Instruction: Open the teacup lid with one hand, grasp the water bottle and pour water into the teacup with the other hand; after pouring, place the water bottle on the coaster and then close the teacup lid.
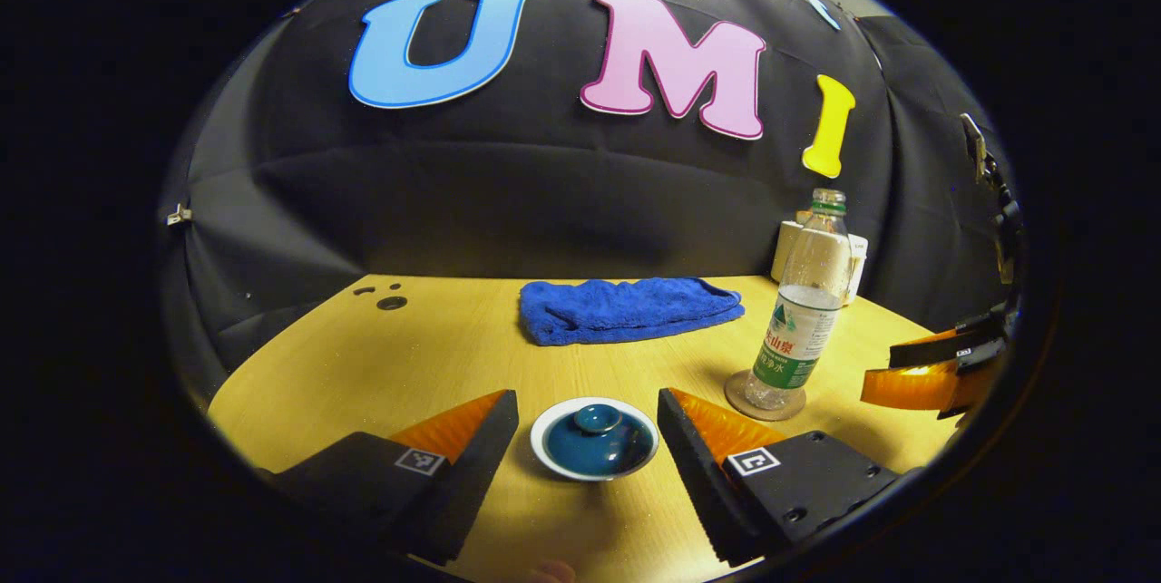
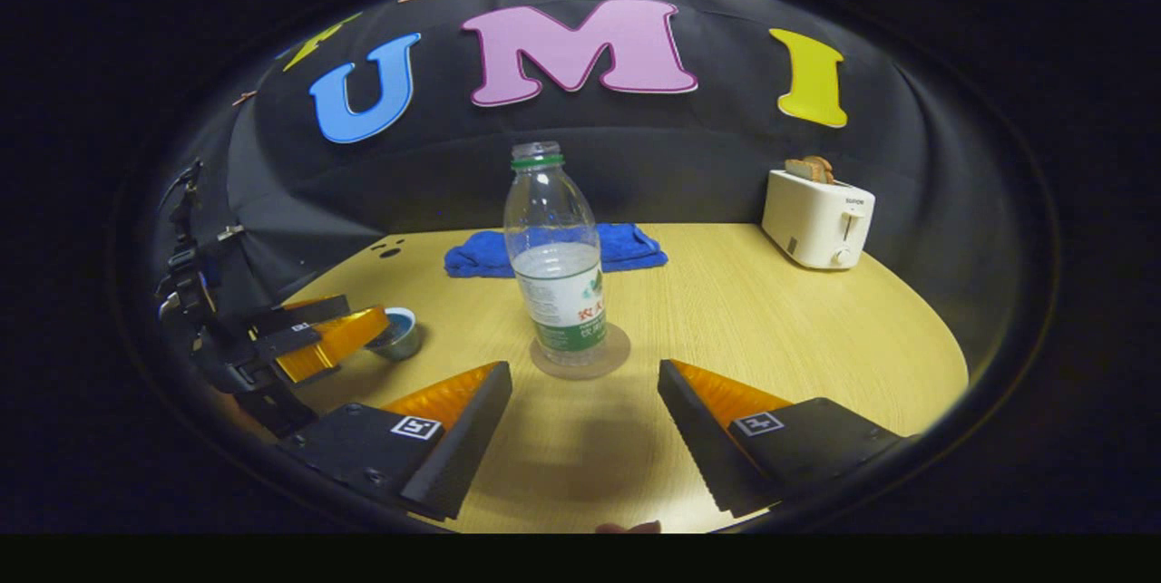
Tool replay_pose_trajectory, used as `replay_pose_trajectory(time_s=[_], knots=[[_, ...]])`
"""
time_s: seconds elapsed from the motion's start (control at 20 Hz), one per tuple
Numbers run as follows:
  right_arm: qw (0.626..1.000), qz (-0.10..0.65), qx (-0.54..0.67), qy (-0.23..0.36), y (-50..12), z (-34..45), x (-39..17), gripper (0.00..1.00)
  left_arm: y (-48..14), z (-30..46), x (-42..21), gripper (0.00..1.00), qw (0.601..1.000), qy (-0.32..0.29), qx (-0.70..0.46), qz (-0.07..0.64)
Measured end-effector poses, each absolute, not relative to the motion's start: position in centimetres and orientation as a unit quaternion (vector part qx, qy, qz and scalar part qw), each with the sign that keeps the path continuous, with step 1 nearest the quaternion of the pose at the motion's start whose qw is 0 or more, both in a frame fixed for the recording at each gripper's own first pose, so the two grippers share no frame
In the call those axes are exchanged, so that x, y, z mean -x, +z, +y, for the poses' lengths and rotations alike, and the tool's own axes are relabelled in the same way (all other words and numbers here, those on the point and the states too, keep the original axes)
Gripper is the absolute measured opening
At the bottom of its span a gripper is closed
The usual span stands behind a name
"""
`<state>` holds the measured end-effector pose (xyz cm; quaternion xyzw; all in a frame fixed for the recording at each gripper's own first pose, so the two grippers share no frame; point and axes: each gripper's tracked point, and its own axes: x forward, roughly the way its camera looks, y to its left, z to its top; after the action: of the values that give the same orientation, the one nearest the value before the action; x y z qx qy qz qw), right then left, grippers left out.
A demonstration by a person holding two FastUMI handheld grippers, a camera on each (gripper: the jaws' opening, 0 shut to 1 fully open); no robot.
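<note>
Left gripper (image 1: 588, 433): jaws spread, flanking teacup (image 1: 594, 440) on table (image 1: 381, 356); lid (image 1: 596, 431) on, likely fragile and slick, best pinched at knob; right gripper (image 2: 585, 420): spread, short of half-full water bottle (image 2: 555, 261) upright on coaster (image 2: 580, 353); probably light, squeezable; grip mid-body.

A staged recording booth, not a real kitchen. Black cloth (image 2: 689, 157) walls in a wooden bench (image 2: 771, 329). Household props sit there: a toaster (image 2: 819, 218) and a blue towel (image 1: 626, 309).
</note>
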<state>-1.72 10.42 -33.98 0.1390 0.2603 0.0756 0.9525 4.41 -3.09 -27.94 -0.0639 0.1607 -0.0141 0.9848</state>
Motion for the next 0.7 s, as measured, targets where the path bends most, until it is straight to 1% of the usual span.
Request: replay_pose_trajectory(time_s=[0.05,0.1,0.15,0.2,0.3,0.7], knots=[[0.955,0.250,-0.138,0.076,-33.0,10.4,1.5,1.00,-27.3,-2.7,-3.8,0.97,0.984,-0.010,0.063,0.164],[0.959,0.236,-0.137,0.076,-31.7,10.2,1.2,1.00,-26.4,-2.3,-3.4,1.00,0.985,-0.006,0.061,0.164],[0.961,0.227,-0.136,0.079,-30.6,10.2,1.1,1.00,-25.6,-2.0,-3.0,0.97,0.985,-0.003,0.056,0.164],[0.963,0.221,-0.130,0.078,-29.6,10.0,0.9,1.00,-24.7,-1.7,-2.6,0.97,0.985,-0.003,0.051,0.163],[0.967,0.211,-0.124,0.075,-27.8,9.4,0.6,1.00,-23.0,-1.3,-2.0,0.97,0.986,-0.001,0.042,0.162],[0.969,0.190,-0.119,0.099,-21.4,9.0,1.5,1.00,-16.6,-1.5,0.0,0.97,0.988,-0.006,0.038,0.146]])
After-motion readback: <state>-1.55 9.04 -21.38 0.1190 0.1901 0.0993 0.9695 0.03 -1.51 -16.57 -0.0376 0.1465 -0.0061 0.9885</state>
